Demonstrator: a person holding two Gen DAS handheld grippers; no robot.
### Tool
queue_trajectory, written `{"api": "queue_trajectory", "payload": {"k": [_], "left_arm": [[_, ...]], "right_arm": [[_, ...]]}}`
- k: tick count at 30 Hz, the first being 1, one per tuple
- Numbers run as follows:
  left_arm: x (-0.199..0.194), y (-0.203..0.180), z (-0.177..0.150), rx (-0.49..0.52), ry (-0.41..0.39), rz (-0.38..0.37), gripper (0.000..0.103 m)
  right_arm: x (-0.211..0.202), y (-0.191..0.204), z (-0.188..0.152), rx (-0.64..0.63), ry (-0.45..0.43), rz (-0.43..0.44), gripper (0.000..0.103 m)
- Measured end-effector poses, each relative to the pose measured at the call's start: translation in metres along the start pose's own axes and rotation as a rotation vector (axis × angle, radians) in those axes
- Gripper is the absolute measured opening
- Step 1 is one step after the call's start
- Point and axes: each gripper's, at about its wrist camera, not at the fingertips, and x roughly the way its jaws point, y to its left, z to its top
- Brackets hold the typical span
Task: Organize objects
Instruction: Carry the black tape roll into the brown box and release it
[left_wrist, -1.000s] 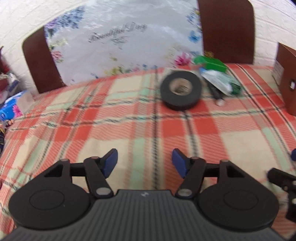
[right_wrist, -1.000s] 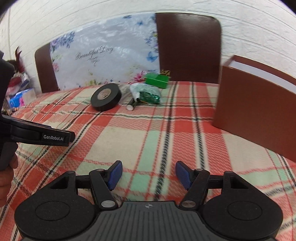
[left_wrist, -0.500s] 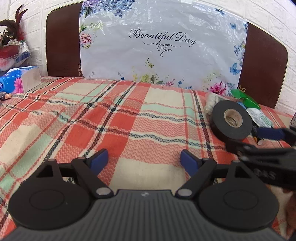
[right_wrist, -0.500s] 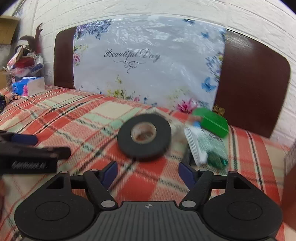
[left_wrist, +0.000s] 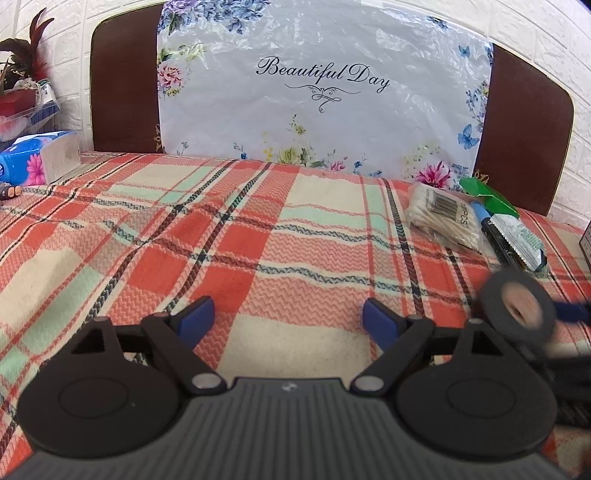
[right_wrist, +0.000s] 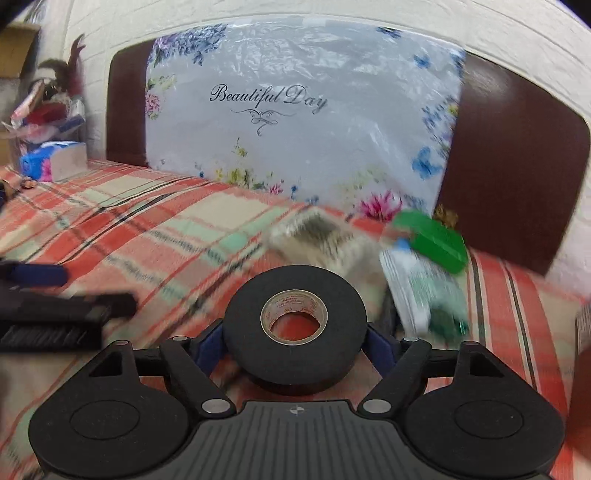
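Observation:
My right gripper (right_wrist: 293, 343) is shut on a black tape roll (right_wrist: 295, 321) and holds it flat between its blue pads, just above the plaid cloth. The roll also shows in the left wrist view (left_wrist: 519, 308), blurred, at the right. My left gripper (left_wrist: 288, 321) is open and empty above the cloth. A bag of cotton swabs (left_wrist: 441, 219), a blue-capped marker (left_wrist: 493, 230), a white and green packet (left_wrist: 524, 240) and a green box (left_wrist: 487, 199) lie at the far right.
The plaid-covered table (left_wrist: 240, 240) backs onto a brown headboard with a floral plastic sheet (left_wrist: 325, 85). A blue tissue pack (left_wrist: 37, 162) sits at the far left. A brown box edge (right_wrist: 581, 406) stands at the right.
My right gripper has moved in around the tape roll and closed on it, lifting it off the cloth. The left gripper has shifted slightly and stays open.

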Motion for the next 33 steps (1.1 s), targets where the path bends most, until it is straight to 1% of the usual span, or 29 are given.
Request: {"api": "queue_trajectory", "payload": {"k": [2, 4, 6, 8, 9, 10, 11, 12, 13, 15, 17, 19, 20, 21, 22, 23, 24, 25, 26, 27, 28, 30, 33], "left_arm": [[0.000, -0.001, 0.001, 0.008, 0.002, 0.003, 0.089], [0.000, -0.003, 0.001, 0.021, 0.005, 0.010, 0.089], [0.000, -0.007, 0.001, 0.044, 0.013, 0.026, 0.090], [-0.004, -0.014, 0.002, 0.063, 0.038, 0.055, 0.089], [-0.009, -0.017, 0.003, 0.045, 0.064, 0.048, 0.088], [-0.018, -0.021, 0.003, 0.010, 0.092, -0.002, 0.088], [-0.028, -0.027, 0.002, -0.020, 0.113, -0.075, 0.086], [-0.039, -0.038, 0.001, -0.029, 0.137, -0.148, 0.085], [-0.049, -0.051, -0.001, -0.016, 0.157, -0.212, 0.084], [-0.067, -0.084, -0.005, 0.058, 0.182, -0.315, 0.083], [-0.078, -0.114, -0.008, 0.155, 0.191, -0.359, 0.079], [-0.082, -0.131, -0.010, 0.192, 0.206, -0.387, 0.078], [-0.081, -0.138, -0.011, 0.208, 0.228, -0.394, 0.075], [-0.078, -0.144, -0.014, 0.230, 0.262, -0.383, 0.071], [-0.073, -0.148, -0.018, 0.247, 0.303, -0.364, 0.060], [-0.068, -0.148, -0.023, 0.240, 0.339, -0.371, 0.058], [-0.067, -0.147, -0.025, 0.222, 0.340, -0.380, 0.057], [-0.067, -0.147, -0.025, 0.218, 0.341, -0.393, 0.049], [-0.067, -0.147, -0.023, 0.207, 0.355, -0.426, 0.031], [-0.069, -0.149, -0.020, 0.191, 0.370, -0.433, 0.031], [-0.072, -0.154, -0.014, 0.192, 0.368, -0.425, 0.031], [-0.084, -0.167, 0.001, 0.222, 0.316, -0.452, 0.031], [-0.106, -0.198, 0.032, 0.269, 0.203, -0.528, 0.030]], "right_arm": [[-0.028, -0.010, -0.020, 0.049, 0.018, 0.032, 0.076], [-0.056, -0.017, -0.040, 0.079, 0.025, 0.036, 0.076], [-0.082, -0.022, -0.059, 0.089, 0.027, 0.016, 0.076], [-0.102, -0.026, -0.073, 0.100, 0.031, -0.012, 0.076], [-0.110, -0.028, -0.078, 0.107, 0.033, -0.026, 0.076], [-0.117, -0.031, -0.083, 0.114, 0.029, -0.041, 0.077], [-0.124, -0.033, -0.087, 0.120, 0.025, -0.047, 0.083], [-0.128, -0.037, -0.089, 0.125, 0.028, -0.048, 0.086], [-0.132, -0.039, -0.093, 0.127, 0.028, -0.052, 0.086], [-0.135, -0.042, -0.097, 0.133, 0.033, -0.051, 0.086], [-0.133, -0.044, -0.096, 0.135, 0.041, -0.044, 0.086], [-0.129, -0.042, -0.094, 0.116, 0.046, -0.042, 0.086], [-0.127, -0.041, -0.093, 0.103, 0.046, -0.042, 0.086], [-0.125, -0.040, -0.092, 0.090, 0.046, -0.042, 0.085], [-0.123, -0.039, -0.091, 0.081, 0.046, -0.041, 0.085], [-0.122, -0.039, -0.090, 0.080, 0.047, -0.038, 0.084], [-0.120, -0.041, -0.090, 0.085, 0.049, -0.027, 0.078], [-0.119, -0.043, -0.089, 0.090, 0.051, -0.001, 0.074], [-0.119, -0.043, -0.089, 0.088, 0.046, 0.011, 0.074], [-0.119, -0.042, -0.090, 0.084, 0.041, 0.009, 0.074], [-0.120, -0.043, -0.090, 0.085, 0.034, 0.010, 0.074], [-0.126, -0.048, -0.088, 0.111, -0.001, 0.009, 0.074], [-0.147, -0.066, -0.078, 0.133, -0.120, -0.054, 0.074]]}}
